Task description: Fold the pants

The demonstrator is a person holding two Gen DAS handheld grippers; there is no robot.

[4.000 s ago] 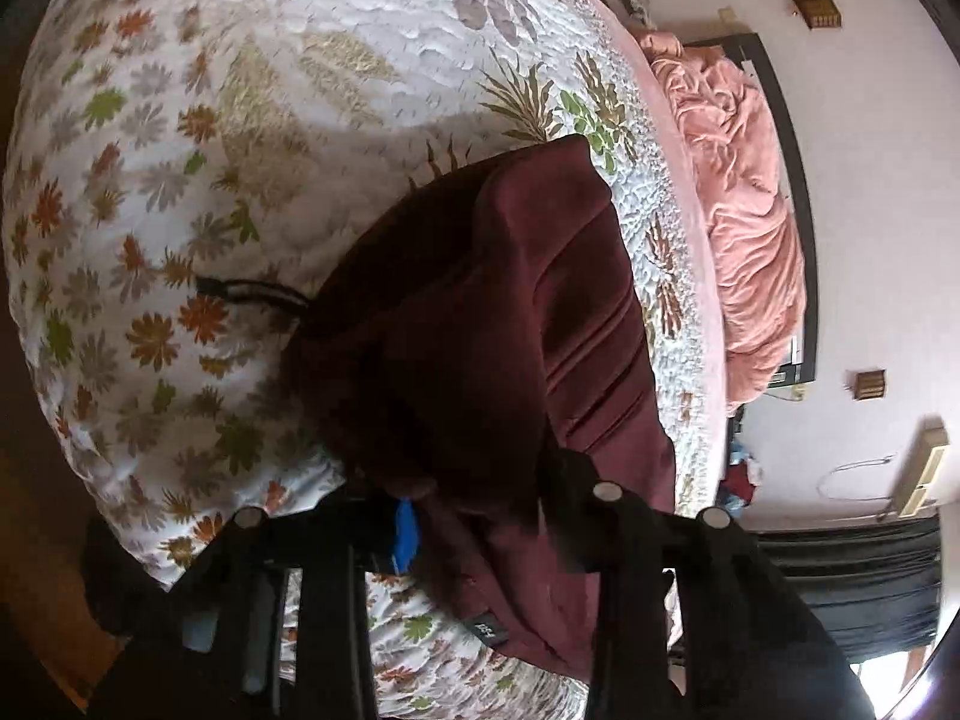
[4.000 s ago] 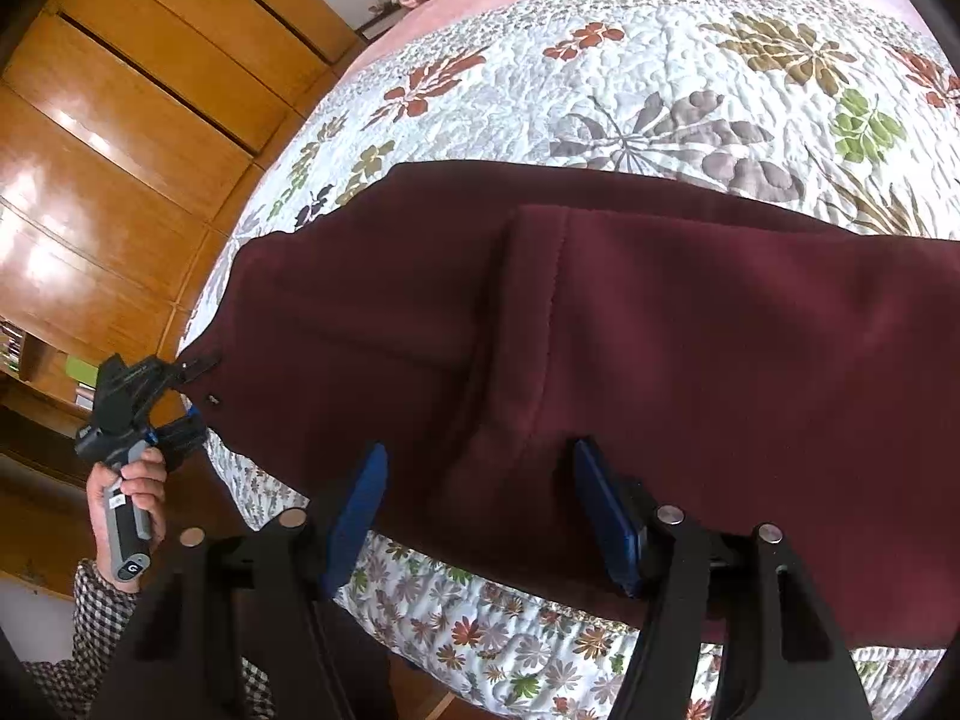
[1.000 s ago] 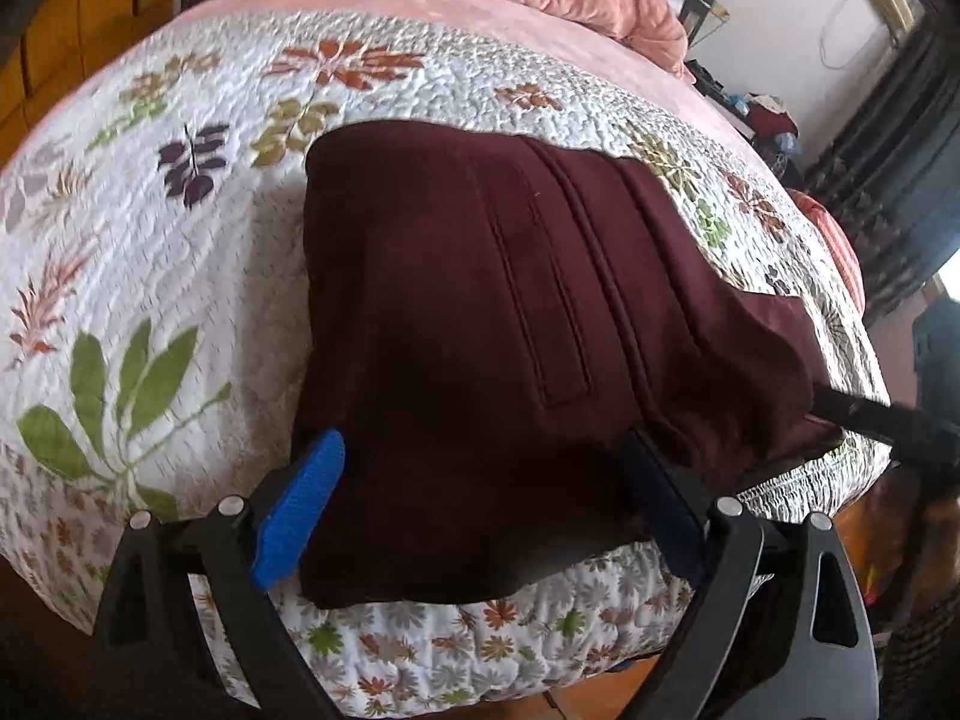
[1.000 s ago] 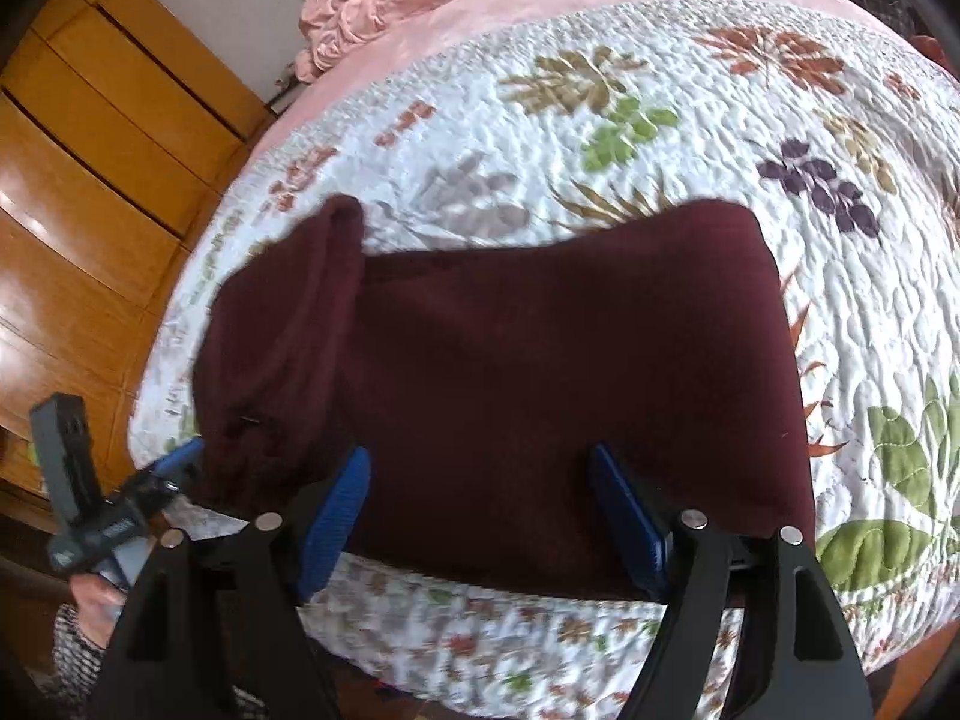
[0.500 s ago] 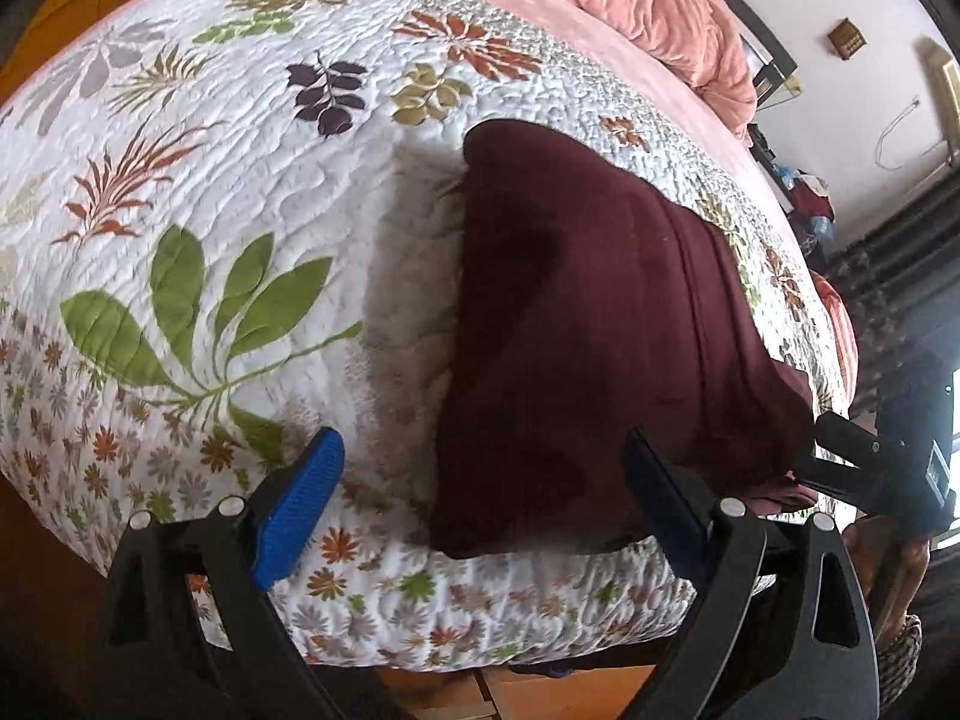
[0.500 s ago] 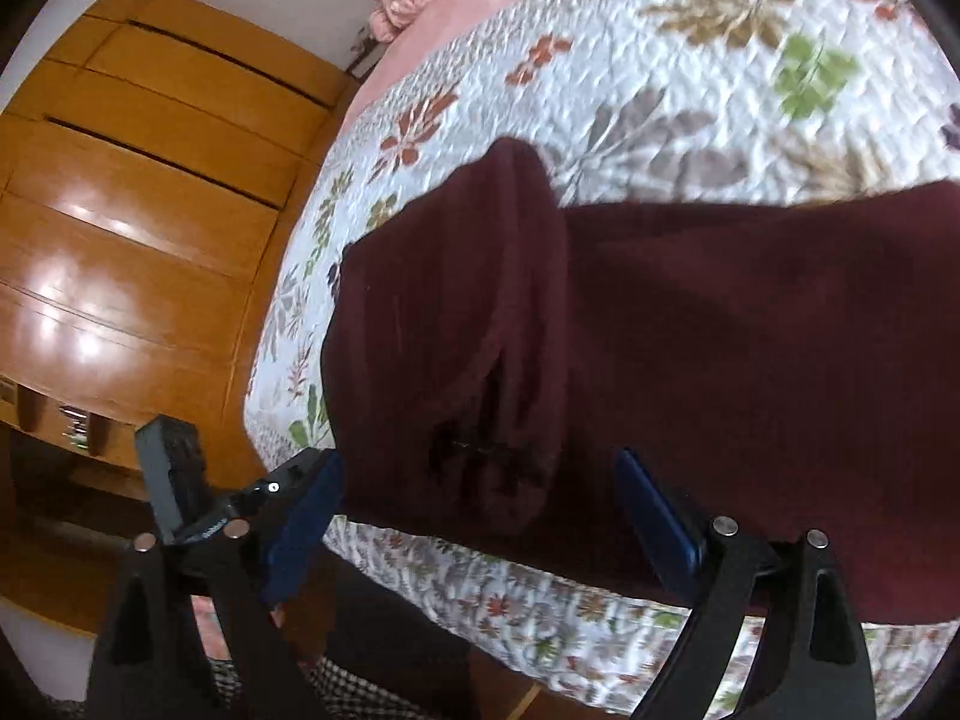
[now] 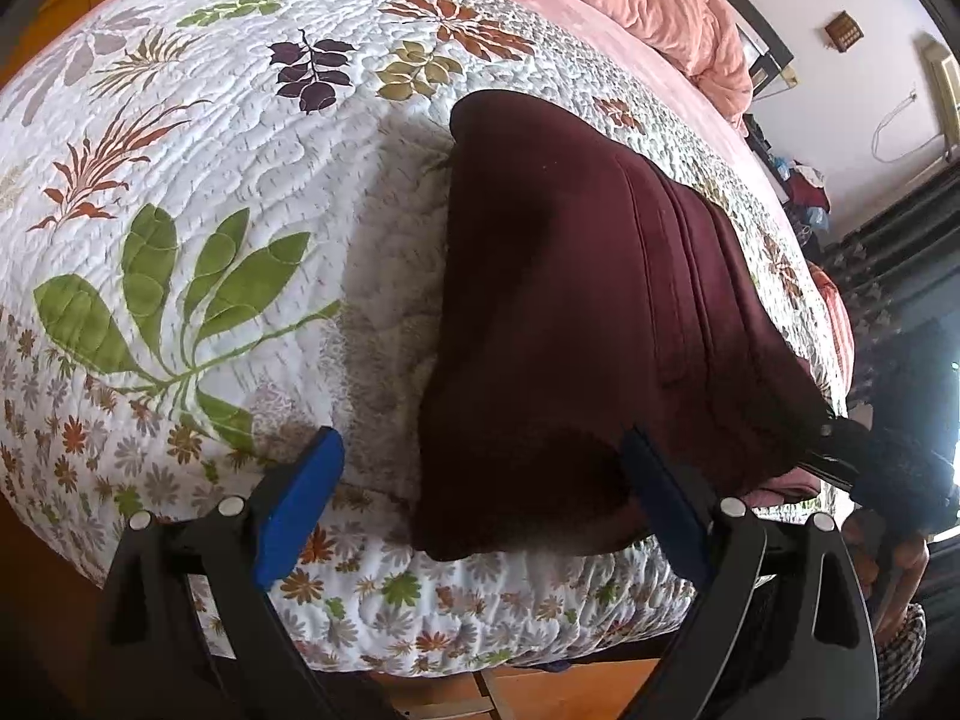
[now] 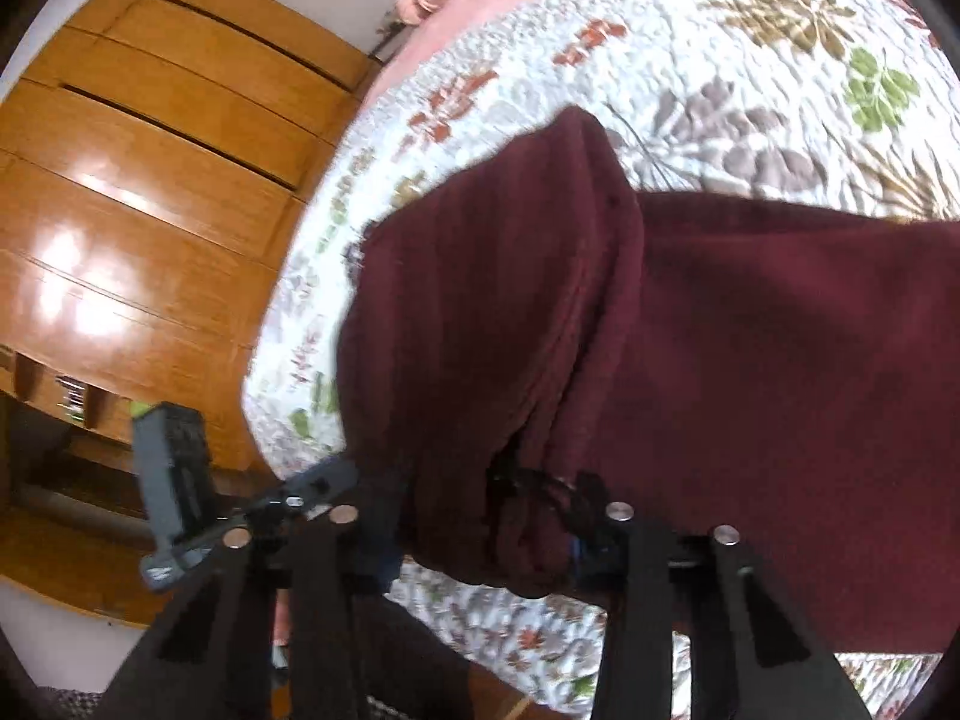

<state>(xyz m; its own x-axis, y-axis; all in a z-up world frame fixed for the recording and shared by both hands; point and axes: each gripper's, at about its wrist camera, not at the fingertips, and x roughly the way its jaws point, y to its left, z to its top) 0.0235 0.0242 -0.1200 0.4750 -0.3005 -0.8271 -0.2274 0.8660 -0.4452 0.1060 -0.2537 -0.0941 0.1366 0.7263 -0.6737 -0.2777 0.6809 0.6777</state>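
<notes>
Since half a second ago, the fingers of the right gripper have been brought in from a wide spread and are now pinched on the bunched end of the pants, where the fabric is gathered into a thick roll at the near edge of the bed. In the right wrist view the blue pads are almost fully buried in the maroon cloth, and a dark drawstring can be seen at the gathered end between the fingers. The left gripper is held wide apart, as it was a moment earlier, with nothing gripped; its right finger is seen against the near left corner of the pants, and its left finger is seen over the bare quilt. Whether cloth is touched by that right finger cannot be told.

The pants are laid folded on the floral quilt, near the bed's front edge, with the lower hem hanging slightly over it. In the left wrist view the right gripper is seen at the far right end of the pants, clamped on the fabric. In the right wrist view the left gripper is seen just beside the left end of the garment, blurred. A pink blanket is heaped at the head of the bed, and a wooden wardrobe stands beyond the bed's left side.
</notes>
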